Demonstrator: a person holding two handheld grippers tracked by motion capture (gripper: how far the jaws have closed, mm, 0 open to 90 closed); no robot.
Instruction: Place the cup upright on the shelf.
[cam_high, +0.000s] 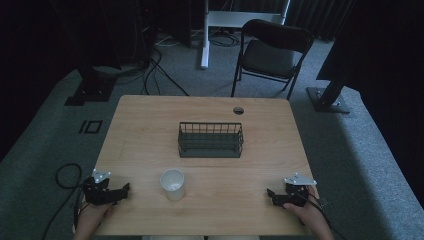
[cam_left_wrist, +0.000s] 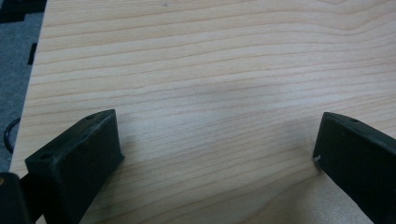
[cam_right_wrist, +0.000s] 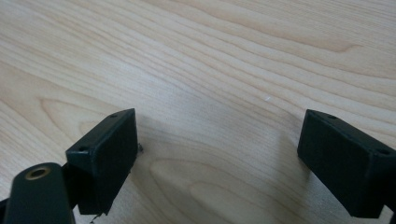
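A white paper cup (cam_high: 172, 184) stands upright on the wooden table (cam_high: 150, 125), near the front edge and left of centre. Behind it, mid-table, sits a dark wire basket (cam_high: 210, 140) with nothing visible inside. My left gripper (cam_high: 125, 189) rests at the front left corner, held by a hand, to the left of the cup and apart from it. In the left gripper view its jaws stand wide apart over bare wood (cam_left_wrist: 219, 140). My right gripper (cam_high: 270, 194) lies at the front right, also open (cam_right_wrist: 219, 144), with only wood grain between its jaws.
A round cable hole (cam_high: 238, 110) marks the table's far edge. Beyond the table stand a black folding chair (cam_high: 272, 52) and a white desk leg (cam_high: 204, 35). Cables (cam_high: 67, 175) lie on the grey carpet at the left.
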